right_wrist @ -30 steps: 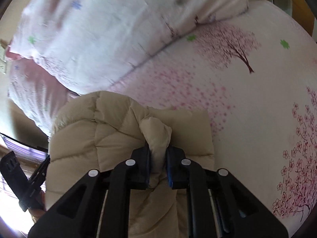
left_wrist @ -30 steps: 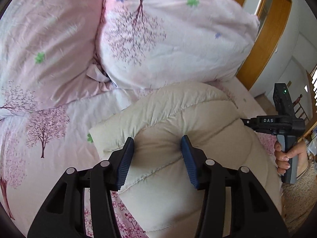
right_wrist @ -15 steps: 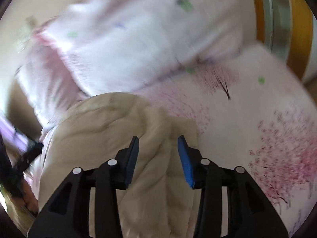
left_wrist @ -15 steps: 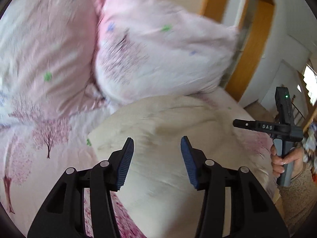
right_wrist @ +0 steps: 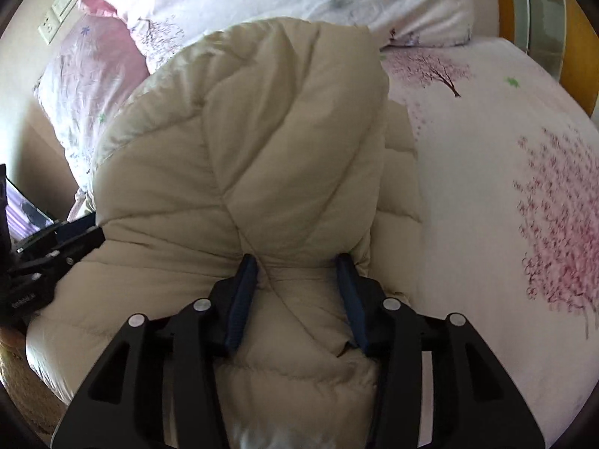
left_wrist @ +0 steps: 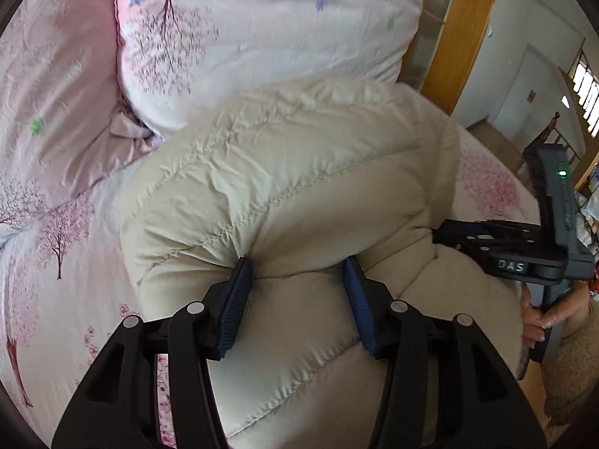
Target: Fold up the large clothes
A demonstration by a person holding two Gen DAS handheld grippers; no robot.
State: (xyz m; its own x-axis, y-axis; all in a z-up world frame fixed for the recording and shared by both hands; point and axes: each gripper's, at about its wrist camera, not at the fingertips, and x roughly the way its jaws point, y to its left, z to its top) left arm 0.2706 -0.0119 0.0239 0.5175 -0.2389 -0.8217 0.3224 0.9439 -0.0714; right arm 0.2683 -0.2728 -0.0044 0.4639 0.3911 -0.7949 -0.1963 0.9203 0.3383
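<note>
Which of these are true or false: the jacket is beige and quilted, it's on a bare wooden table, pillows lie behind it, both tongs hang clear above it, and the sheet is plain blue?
1. The jacket is beige and quilted. True.
2. It lies on a bare wooden table. False: it lies on a bed sheet.
3. Pillows lie behind the jacket. True.
4. Both tongs hang clear above the jacket. False: the left tongs and right tongs each straddle a puff of its padding.
5. The sheet is plain blue. False: it is white with pink trees.
</note>
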